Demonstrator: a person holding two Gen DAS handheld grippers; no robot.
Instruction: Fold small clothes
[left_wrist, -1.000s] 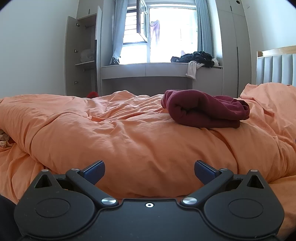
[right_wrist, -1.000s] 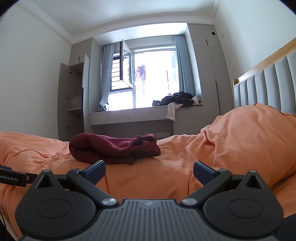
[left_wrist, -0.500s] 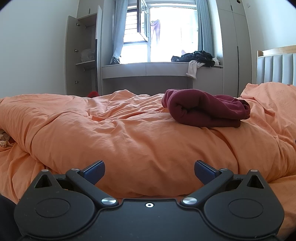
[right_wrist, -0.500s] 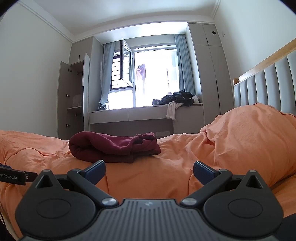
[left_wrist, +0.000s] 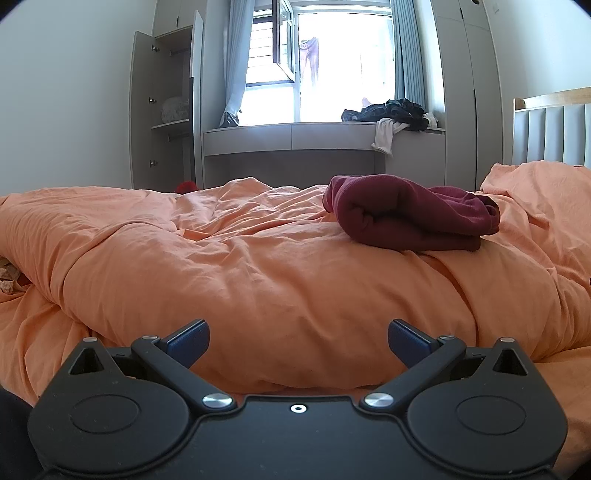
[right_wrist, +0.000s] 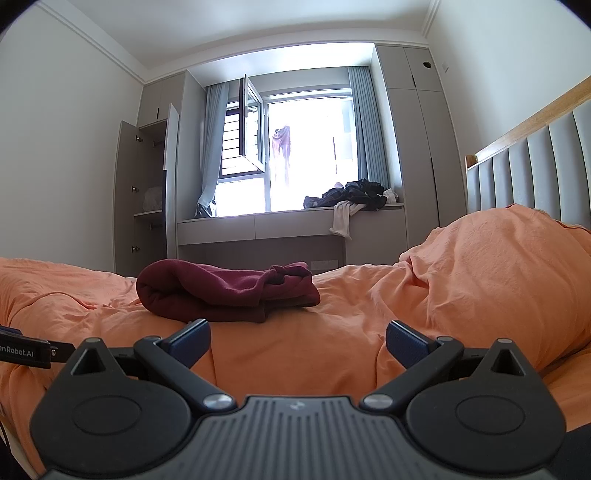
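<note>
A dark red garment (left_wrist: 410, 216) lies folded into a thick bundle on the orange duvet (left_wrist: 258, 266), right of centre in the left wrist view. The right wrist view shows the same garment (right_wrist: 225, 291) left of centre, just beyond the fingers. My left gripper (left_wrist: 298, 341) is open, low at the near edge of the bed, well short of the bundle, with nothing between its blue pads. My right gripper (right_wrist: 297, 339) is open too and holds nothing. A part of the left gripper (right_wrist: 26, 350) pokes in at the left edge of the right wrist view.
A padded headboard (right_wrist: 532, 173) and a raised hump of duvet (right_wrist: 498, 266) stand to the right. Beyond the bed is a window bench (left_wrist: 295, 134) with a heap of dark clothes (left_wrist: 391, 110). An open wardrobe (left_wrist: 162, 110) stands at the far left.
Both views have drifted very slightly; the garment stays put and both grippers remain open.
</note>
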